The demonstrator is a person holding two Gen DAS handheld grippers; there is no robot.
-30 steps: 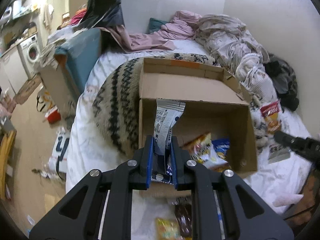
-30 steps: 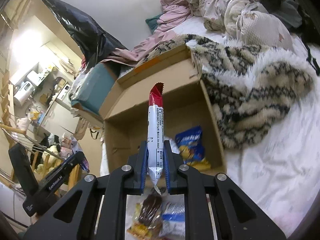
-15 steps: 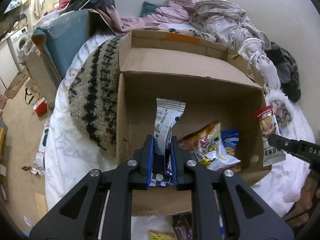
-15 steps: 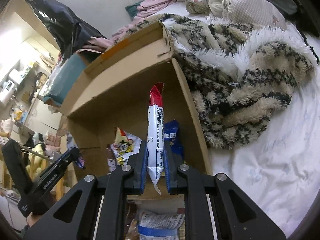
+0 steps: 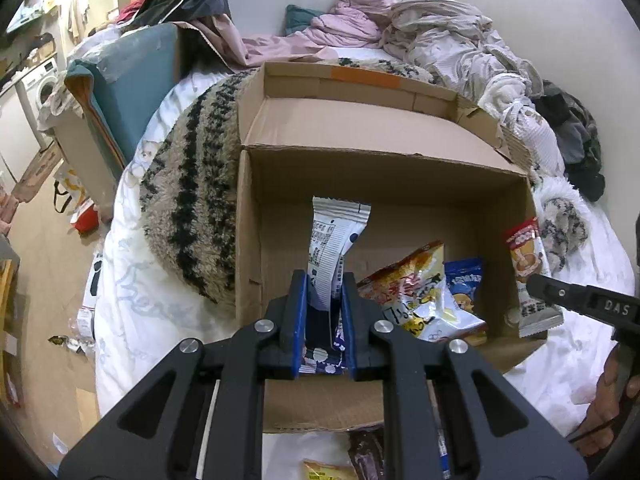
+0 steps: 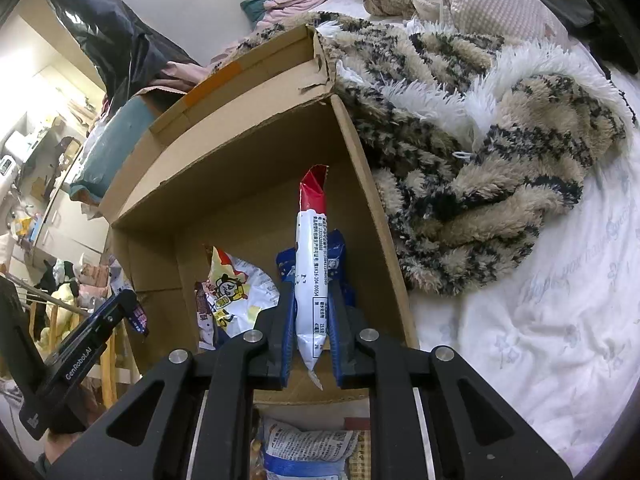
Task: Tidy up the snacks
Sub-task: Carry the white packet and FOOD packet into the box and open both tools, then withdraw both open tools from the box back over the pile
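Left wrist view: two tongs [image 5: 323,300] [image 5: 534,282] each pinch one packet [image 5: 334,240] [image 5: 528,268] above one box [image 5: 256,216] holding two bags [image 5: 416,296] [image 5: 464,284].

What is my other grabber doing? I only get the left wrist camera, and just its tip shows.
Observer: The right gripper is shut on a red and white snack stick, pinching its lower half so the red end points up.
Operator: Is it really over the box?
Observer: It looks so. In the right wrist camera the stick stands over the inside of the box, close to the right wall, in front of a blue bag.
Operator: Are any snacks left outside?
Observer: Yes, a blue and white bag lies on the bed just in front of the box.
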